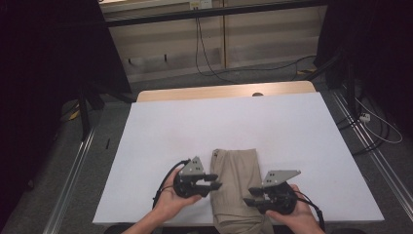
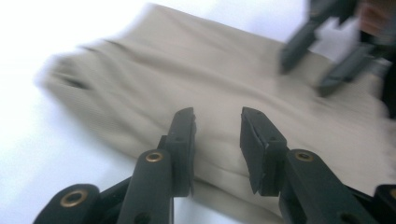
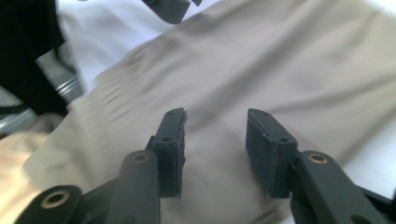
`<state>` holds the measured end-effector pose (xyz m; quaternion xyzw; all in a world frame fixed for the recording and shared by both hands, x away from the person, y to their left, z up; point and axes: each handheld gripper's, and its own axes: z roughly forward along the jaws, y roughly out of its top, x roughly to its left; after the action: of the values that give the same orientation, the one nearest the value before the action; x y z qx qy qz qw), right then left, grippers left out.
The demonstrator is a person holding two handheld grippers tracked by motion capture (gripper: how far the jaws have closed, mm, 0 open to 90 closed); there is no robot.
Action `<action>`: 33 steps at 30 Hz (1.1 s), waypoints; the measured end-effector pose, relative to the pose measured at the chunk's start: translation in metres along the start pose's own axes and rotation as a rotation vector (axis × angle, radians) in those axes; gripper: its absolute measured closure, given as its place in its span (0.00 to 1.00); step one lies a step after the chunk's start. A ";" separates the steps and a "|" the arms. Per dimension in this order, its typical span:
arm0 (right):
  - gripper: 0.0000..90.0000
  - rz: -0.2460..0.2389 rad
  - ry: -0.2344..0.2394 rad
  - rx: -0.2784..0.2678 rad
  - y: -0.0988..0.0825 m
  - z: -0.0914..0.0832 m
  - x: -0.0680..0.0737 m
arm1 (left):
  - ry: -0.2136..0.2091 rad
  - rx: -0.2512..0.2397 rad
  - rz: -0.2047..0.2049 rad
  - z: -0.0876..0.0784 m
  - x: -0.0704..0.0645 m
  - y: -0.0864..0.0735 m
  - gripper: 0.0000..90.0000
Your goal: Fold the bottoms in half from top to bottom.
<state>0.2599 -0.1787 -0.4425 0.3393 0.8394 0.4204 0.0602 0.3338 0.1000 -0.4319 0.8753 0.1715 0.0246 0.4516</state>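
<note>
Folded beige trousers (image 1: 237, 187) of soft, creased woven cloth lie as a long strip at the near middle of the matte white table (image 1: 292, 141), their near end hanging over its edge. The left gripper (image 1: 215, 182) and right gripper (image 1: 249, 195), hard black plastic, flank the cloth, jaws parted and grasping nothing.

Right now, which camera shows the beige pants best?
The high view: the folded beige pants lie there whole between both grippers, hanging over the table's near edge. Both gripper views show just blurry close-up cloth.
</note>
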 end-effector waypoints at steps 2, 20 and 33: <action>0.62 0.009 -0.031 -0.016 0.007 -0.002 -0.011 | 0.044 -0.004 -0.018 0.003 0.016 0.007 0.71; 0.52 0.160 -0.270 -0.057 0.052 0.044 -0.121 | 0.054 0.055 -0.222 0.054 0.087 0.020 0.83; 0.69 0.089 -0.232 0.000 0.048 0.050 -0.117 | 0.093 -0.008 -0.306 0.029 0.093 0.007 0.86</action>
<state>0.3929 -0.1983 -0.4603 0.4228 0.8108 0.3805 0.1382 0.4287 0.1036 -0.4534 0.8351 0.3233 -0.0033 0.4449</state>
